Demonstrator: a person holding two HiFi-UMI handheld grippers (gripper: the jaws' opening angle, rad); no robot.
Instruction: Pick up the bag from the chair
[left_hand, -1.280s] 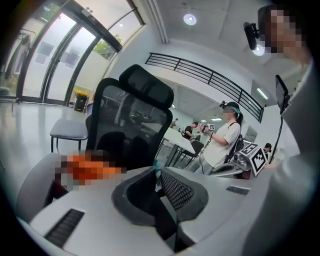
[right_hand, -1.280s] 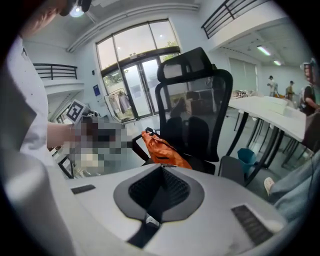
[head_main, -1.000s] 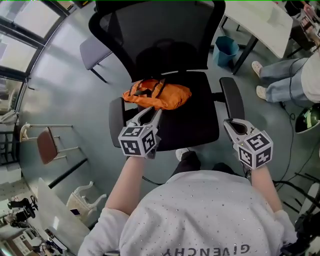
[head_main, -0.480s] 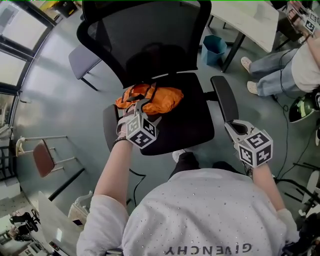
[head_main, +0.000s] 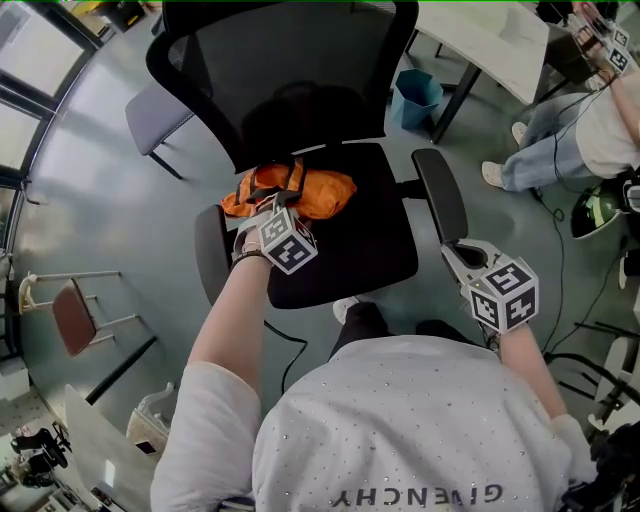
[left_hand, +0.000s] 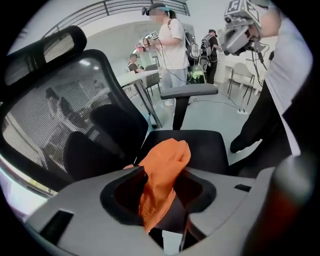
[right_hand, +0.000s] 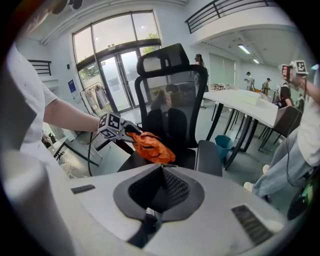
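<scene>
An orange bag (head_main: 322, 190) lies crumpled on the seat of a black mesh office chair (head_main: 370, 250), toward the seat's left rear. My left gripper (head_main: 272, 200) reaches over the seat's left side, and its jaws pinch the bag's near edge. In the left gripper view the orange bag (left_hand: 167, 160) bunches up between the two tips of my left gripper (left_hand: 164, 172) and touches both. My right gripper (head_main: 462, 252) hangs by the right armrest, shut and empty. Its own view shows the right gripper (right_hand: 161, 170), and beyond it the bag (right_hand: 152, 145) with the left gripper (right_hand: 127, 131).
A blue bin (head_main: 415, 97) stands behind the chair beside a white table (head_main: 490, 30). A seated person's legs (head_main: 545, 150) are at the right. A grey stool (head_main: 150, 110) and a small brown chair (head_main: 75, 315) stand at the left. A cable (head_main: 285, 350) lies on the floor.
My left gripper has moved forward from the seat's front edge onto the bag, and its wide-open jaws have narrowed round the fabric. The right gripper has stayed by the armrest.
</scene>
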